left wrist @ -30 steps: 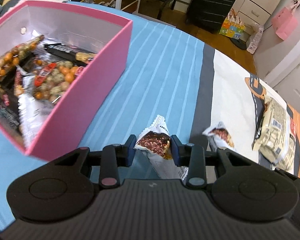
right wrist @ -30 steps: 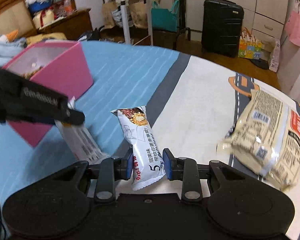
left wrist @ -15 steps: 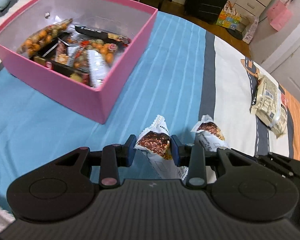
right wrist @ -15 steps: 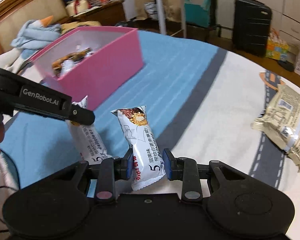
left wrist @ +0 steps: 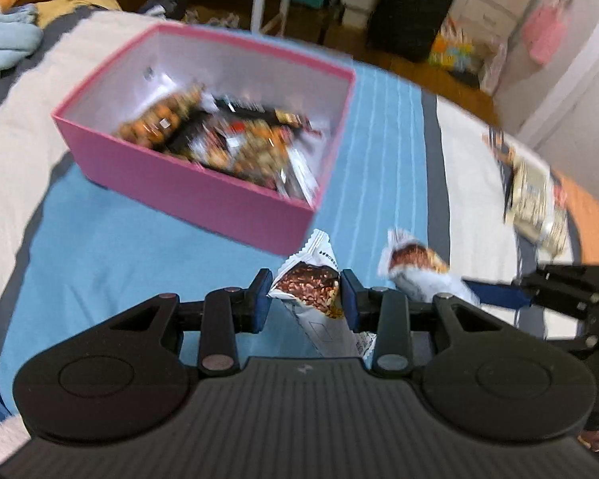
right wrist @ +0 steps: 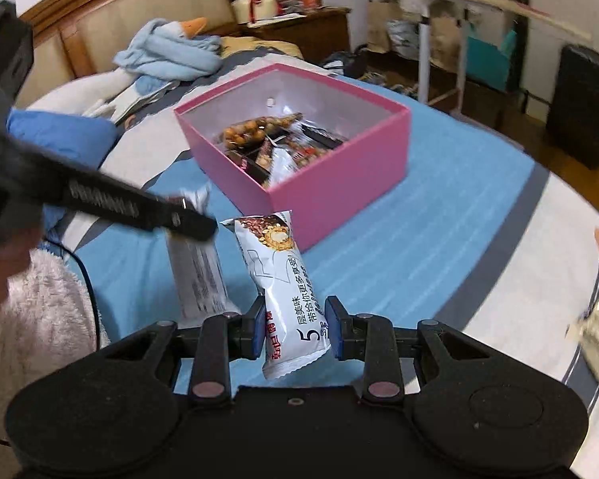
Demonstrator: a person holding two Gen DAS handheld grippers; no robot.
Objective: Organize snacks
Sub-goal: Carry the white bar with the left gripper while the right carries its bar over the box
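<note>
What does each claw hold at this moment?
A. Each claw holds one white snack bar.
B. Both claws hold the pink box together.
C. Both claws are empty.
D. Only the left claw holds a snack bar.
A: the left claw is shut on a white snack bar, and the right claw is shut on another bar, both short of the pink box.

Glossy foil snack bar point(right wrist: 285, 291), matt cardboard box point(right wrist: 339, 183)
</note>
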